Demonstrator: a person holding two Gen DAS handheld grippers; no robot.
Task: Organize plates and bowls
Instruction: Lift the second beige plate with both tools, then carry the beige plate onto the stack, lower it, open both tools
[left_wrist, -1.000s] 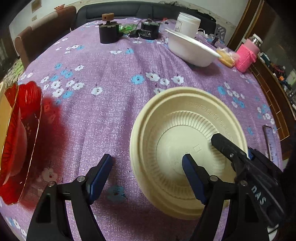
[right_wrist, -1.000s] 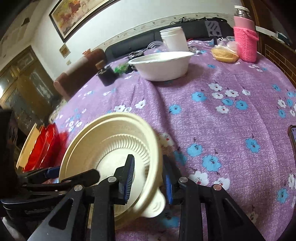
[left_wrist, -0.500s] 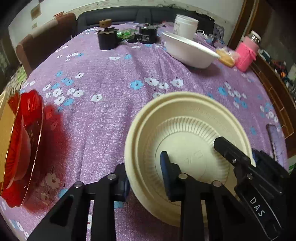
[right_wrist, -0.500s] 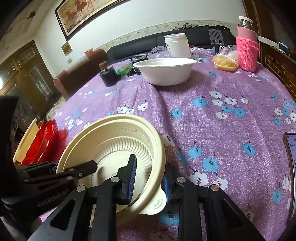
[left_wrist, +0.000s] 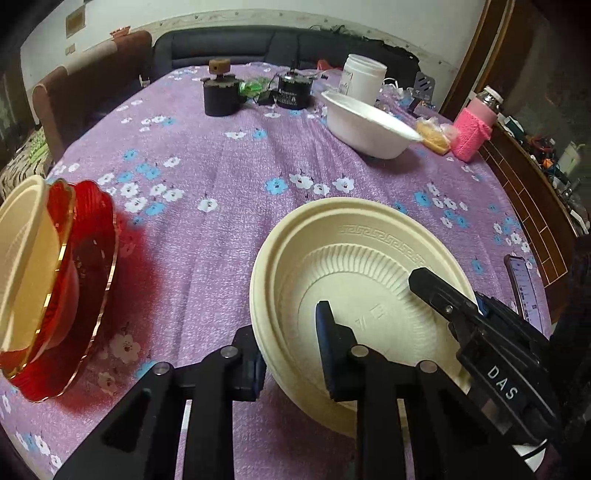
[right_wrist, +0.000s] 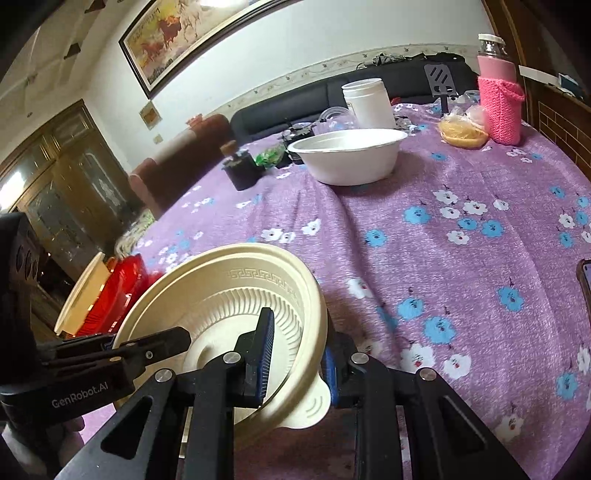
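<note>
1. Both of my claws grip one cream bowl (left_wrist: 354, 280), near and a little to the right on the tabletop (left_wrist: 229, 184). The left claw (left_wrist: 291, 350) is closed on its near-left rim, one finger inside and one outside. The right claw (right_wrist: 299, 354) pinches the rim on the other side, close to the small tab.
2. I judge the task as partly done. At the far left there is a stack: a red dish (left_wrist: 85, 280) with another cream bowl (left_wrist: 22, 258) in it. It leans in the picture, but this may be only the lens.
3. What is left, I think: the bowl in my claws must join that stack, and the white bowl (left_wrist: 365, 125), far and to the right, is not yet touched.
4. Other things stand at the far edge: a black pot (left_wrist: 219, 94), a white jar (left_wrist: 364, 77), a pink bottle (left_wrist: 476, 129) and a food bag (left_wrist: 434, 134). A phone (left_wrist: 524, 288) lies at the near right edge.
5. The cloth between my bowl and the stack is free, so nothing blocks this way.
</note>
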